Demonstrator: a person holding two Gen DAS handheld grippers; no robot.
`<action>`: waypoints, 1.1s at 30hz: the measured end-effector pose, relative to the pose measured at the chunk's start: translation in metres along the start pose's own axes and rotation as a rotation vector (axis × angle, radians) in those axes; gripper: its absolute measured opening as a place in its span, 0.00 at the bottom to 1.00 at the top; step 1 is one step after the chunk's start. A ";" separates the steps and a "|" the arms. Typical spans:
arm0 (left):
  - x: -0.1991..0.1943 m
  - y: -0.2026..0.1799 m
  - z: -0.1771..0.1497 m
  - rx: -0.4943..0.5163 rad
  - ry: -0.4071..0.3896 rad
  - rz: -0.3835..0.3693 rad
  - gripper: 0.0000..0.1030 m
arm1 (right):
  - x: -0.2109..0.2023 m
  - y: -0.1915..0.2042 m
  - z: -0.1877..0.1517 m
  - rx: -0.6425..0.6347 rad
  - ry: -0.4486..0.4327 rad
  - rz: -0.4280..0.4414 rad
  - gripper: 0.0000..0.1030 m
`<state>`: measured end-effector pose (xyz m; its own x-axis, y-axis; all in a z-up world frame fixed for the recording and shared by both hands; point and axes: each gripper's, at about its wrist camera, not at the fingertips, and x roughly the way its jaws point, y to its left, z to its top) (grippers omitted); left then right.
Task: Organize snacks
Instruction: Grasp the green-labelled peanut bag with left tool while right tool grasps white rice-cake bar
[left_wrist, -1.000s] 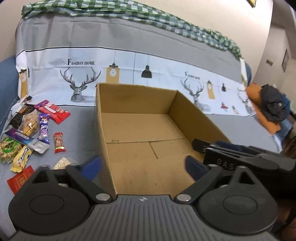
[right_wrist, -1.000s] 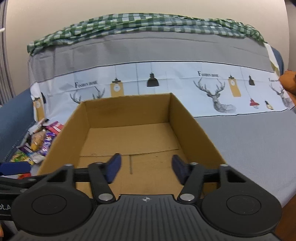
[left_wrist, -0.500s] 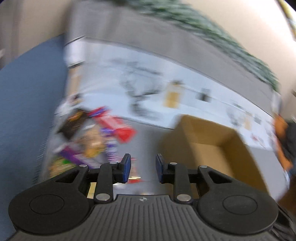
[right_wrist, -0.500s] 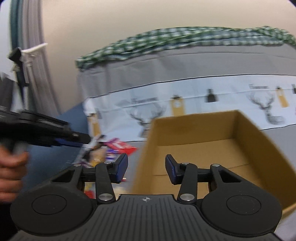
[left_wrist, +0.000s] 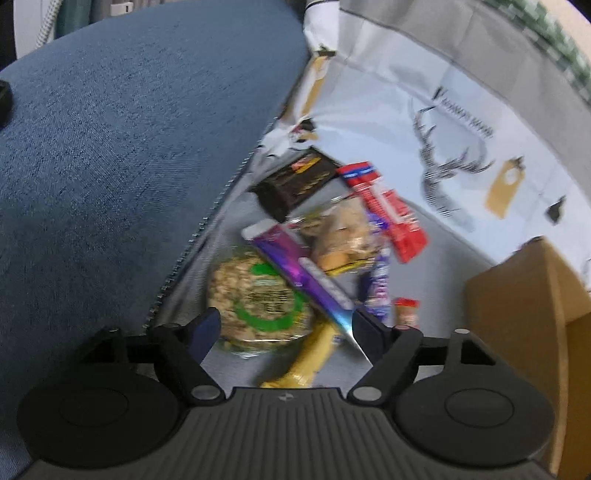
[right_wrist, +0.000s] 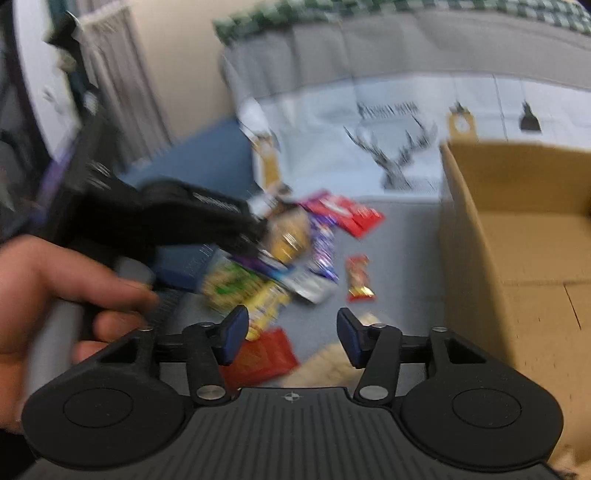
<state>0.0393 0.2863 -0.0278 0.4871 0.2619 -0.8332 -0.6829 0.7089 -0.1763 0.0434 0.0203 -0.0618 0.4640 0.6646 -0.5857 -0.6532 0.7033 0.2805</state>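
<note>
Both grippers have swung off the box (right_wrist: 517, 236) toward the snack pile (left_wrist: 314, 258) at its 9 o'clock side, so picking looks about to start. The left gripper (left_wrist: 284, 328) has reopened wide from its half-closed state of a moment ago and hovers low over the green packet (left_wrist: 258, 299) and purple bar (left_wrist: 306, 273), holding nothing. The right gripper (right_wrist: 291, 334) is also spread and empty, above the red packet (right_wrist: 262, 356) at the pile's 6 o'clock edge. What shows of the box is bare cardboard; every visible snack lies on the grey cloth (right_wrist: 399, 236).
</note>
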 end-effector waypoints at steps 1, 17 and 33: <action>0.005 0.003 -0.002 0.001 0.001 0.011 0.82 | 0.008 -0.002 -0.002 0.008 0.013 -0.004 0.63; 0.056 -0.003 0.000 0.002 0.099 0.100 0.80 | 0.073 -0.022 -0.021 0.014 0.233 -0.132 0.59; -0.017 0.010 -0.014 -0.021 0.041 -0.232 0.77 | 0.038 -0.009 -0.029 -0.083 0.179 -0.046 0.37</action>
<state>0.0167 0.2800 -0.0231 0.6102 0.0660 -0.7895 -0.5664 0.7331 -0.3764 0.0494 0.0318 -0.1088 0.3851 0.5718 -0.7244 -0.6845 0.7034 0.1913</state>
